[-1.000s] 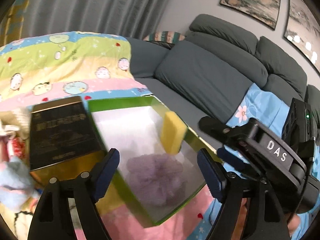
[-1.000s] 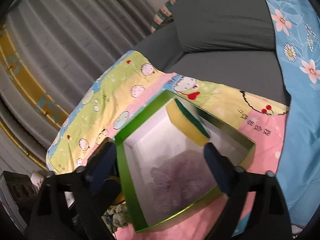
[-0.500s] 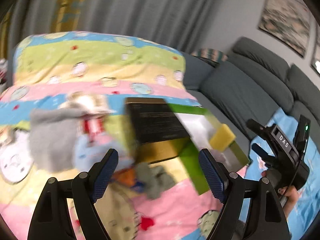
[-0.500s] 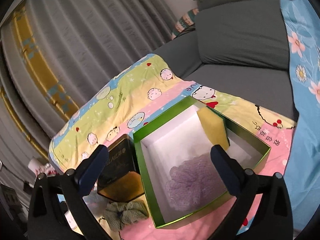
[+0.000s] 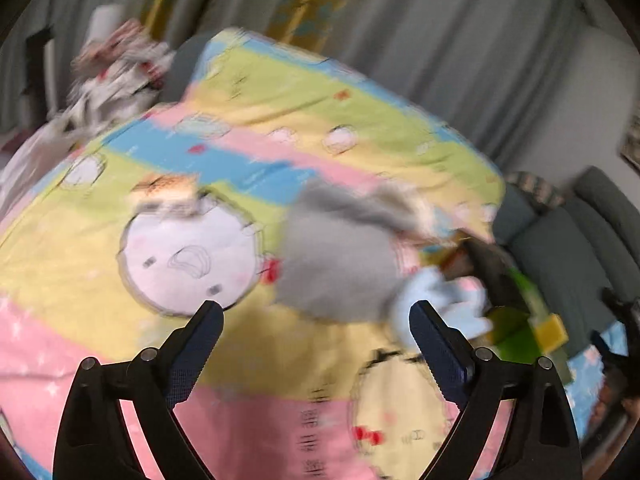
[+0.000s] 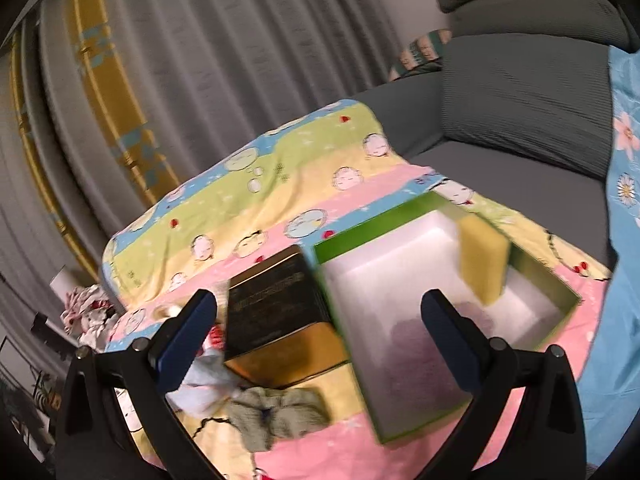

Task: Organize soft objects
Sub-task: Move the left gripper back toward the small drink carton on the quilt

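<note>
An open green box (image 6: pixel 372 228) with a white inside lies on the cartoon blanket. A yellow sponge (image 6: pixel 482 260) leans on its far wall and a purple scrunchie (image 6: pixel 416 332) lies on its floor. A grey-green scrunchie (image 6: pixel 276 408) and a pale blue soft item (image 6: pixel 200 388) lie in front of a black-and-gold box (image 6: pixel 276 300). My right gripper (image 6: pixel 320 332) is open and empty above them. My left gripper (image 5: pixel 316 336) is open and empty over the blanket, near a grey cloth (image 5: pixel 336 256) and a pale blue soft item (image 5: pixel 432 300). The left view is blurred.
A grey sofa (image 6: pixel 520 100) runs behind the blanket, with a blue flowered cloth (image 6: pixel 624 200) at the right. Grey curtains (image 6: pixel 200 60) hang behind. A crumpled patterned cloth (image 5: pixel 116 64) lies beyond the blanket's far left edge.
My left gripper has swung left, away from the green box, toward the grey cloth. My right gripper has pulled back and turned left, bringing the black-and-gold box and loose soft items into view.
</note>
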